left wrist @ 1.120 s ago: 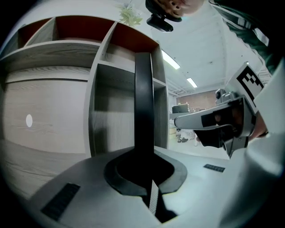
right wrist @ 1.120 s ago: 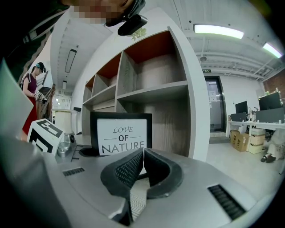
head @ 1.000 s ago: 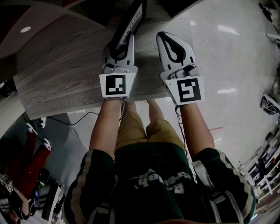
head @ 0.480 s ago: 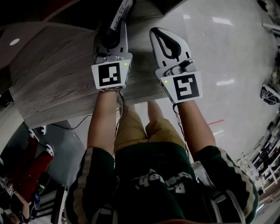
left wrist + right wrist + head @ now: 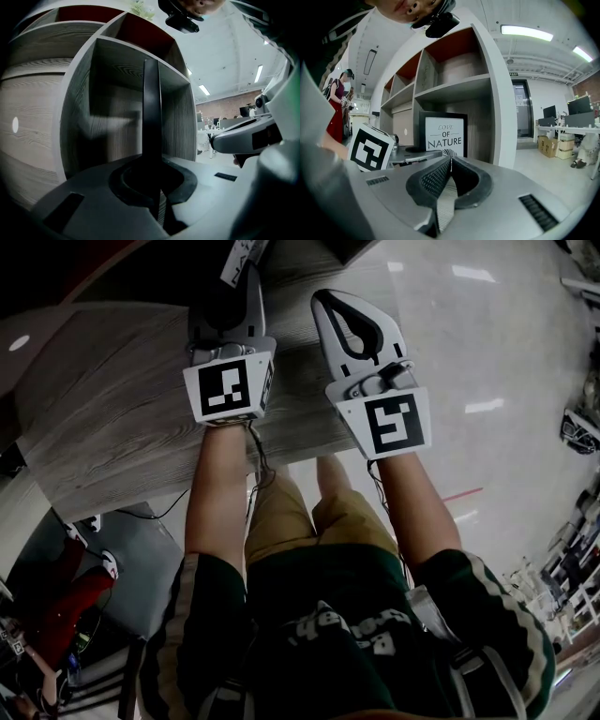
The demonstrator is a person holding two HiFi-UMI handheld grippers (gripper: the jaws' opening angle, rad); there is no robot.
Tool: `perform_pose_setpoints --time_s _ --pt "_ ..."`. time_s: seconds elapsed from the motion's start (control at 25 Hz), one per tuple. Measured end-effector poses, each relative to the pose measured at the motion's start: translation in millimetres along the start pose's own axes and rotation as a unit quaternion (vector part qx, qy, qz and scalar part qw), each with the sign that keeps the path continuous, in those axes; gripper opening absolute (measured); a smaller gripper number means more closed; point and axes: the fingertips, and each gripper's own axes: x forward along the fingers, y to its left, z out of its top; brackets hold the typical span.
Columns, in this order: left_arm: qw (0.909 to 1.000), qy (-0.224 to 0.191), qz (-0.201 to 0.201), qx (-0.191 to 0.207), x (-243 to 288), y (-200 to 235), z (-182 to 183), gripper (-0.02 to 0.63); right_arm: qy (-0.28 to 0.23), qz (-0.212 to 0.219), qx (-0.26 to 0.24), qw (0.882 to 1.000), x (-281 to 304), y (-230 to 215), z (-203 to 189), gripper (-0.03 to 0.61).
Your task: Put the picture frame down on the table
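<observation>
In the right gripper view the picture frame [image 5: 443,133] stands upright, black-edged, with a white print reading "LOVE OF NATURE". The left gripper view shows it edge-on as a dark bar [image 5: 151,112] pinched between the jaws of my left gripper [image 5: 153,161], which is shut on it. From the head view the left gripper [image 5: 238,287] reaches over the grey wood-grain table [image 5: 112,409], and the frame's top [image 5: 244,253] runs out of the picture. My right gripper [image 5: 330,302] [image 5: 450,158] is beside it, shut and empty. Whether the frame's base touches the table is hidden.
A grey shelf unit with red-backed compartments [image 5: 454,89] [image 5: 117,93] rises just behind the frame. The table's near edge [image 5: 281,442] lies under my wrists, with shiny floor [image 5: 487,381] to the right. A person in red [image 5: 80,592] stands low at the left.
Both grippers have moved forward over the table and slightly left. The left one still holds the frame, which now shows less at the top of the head view.
</observation>
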Motion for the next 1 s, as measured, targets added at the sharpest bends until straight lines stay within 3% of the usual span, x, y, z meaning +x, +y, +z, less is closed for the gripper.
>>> perform_pose_setpoints --time_s 0.12,0.2,0.52,1.0 --pt "1.0 -0.004 -0.005 0.004 0.4 -3.3 6.0 0.03 0.001 -0.003 0.004 1.0 -1.9 -2.5 1.0 0.035" --pt "0.9999 -0.005 -0.01 0.005 0.3 -5.7 8.1 0.076 -0.002 -0.003 0.005 1.0 -2.7 -1.9 1.9 0.035" --pt "0.9997 0.003 -0.019 0.016 -0.2 -6.6 2.8 0.144 0.002 -0.007 0.012 1.0 -4.6 -0.7 -4.4 0.035" --pt "0.9997 0.003 -0.019 0.012 -17.8 -11.9 0.0 0.161 -0.003 -0.002 0.01 1.0 -12.1 6.4 -2.1 0.035"
